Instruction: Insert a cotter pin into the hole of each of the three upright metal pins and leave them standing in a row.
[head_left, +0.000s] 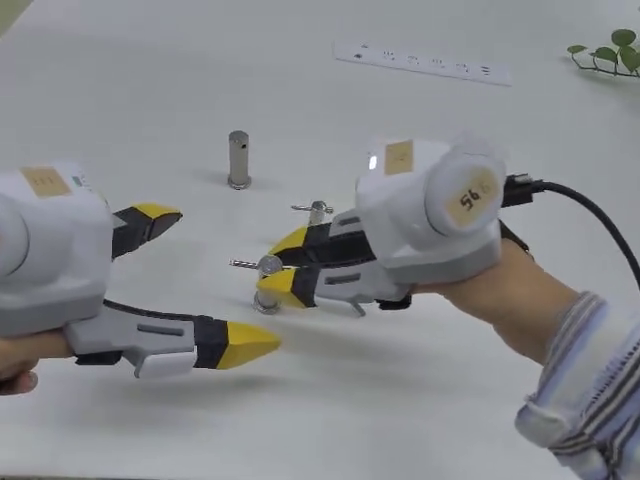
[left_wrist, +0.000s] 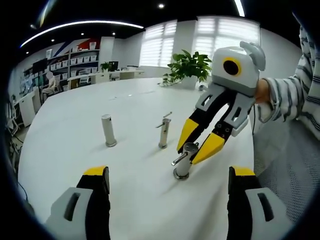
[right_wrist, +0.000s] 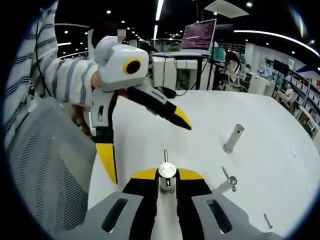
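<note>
while upright, nearest metal pin (right_wrist: 167, 171) snug between fingers (right_wrist: 143, 175) of right gripper (right_wrist: 167, 178)

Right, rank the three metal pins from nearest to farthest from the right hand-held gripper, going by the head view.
1. Front pin, with a cotter pin through it, between the jaws of the right hand-held gripper.
2. Middle pin, also cottered, just behind the jaws.
3. Bare pin, farthest back, to the left.

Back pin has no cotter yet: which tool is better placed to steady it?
Likely left. The left tool is open and free, with the bare upright metal pin ahead of it. The right tool is closed around the nearest metal pin, which has its cotter through.
</note>
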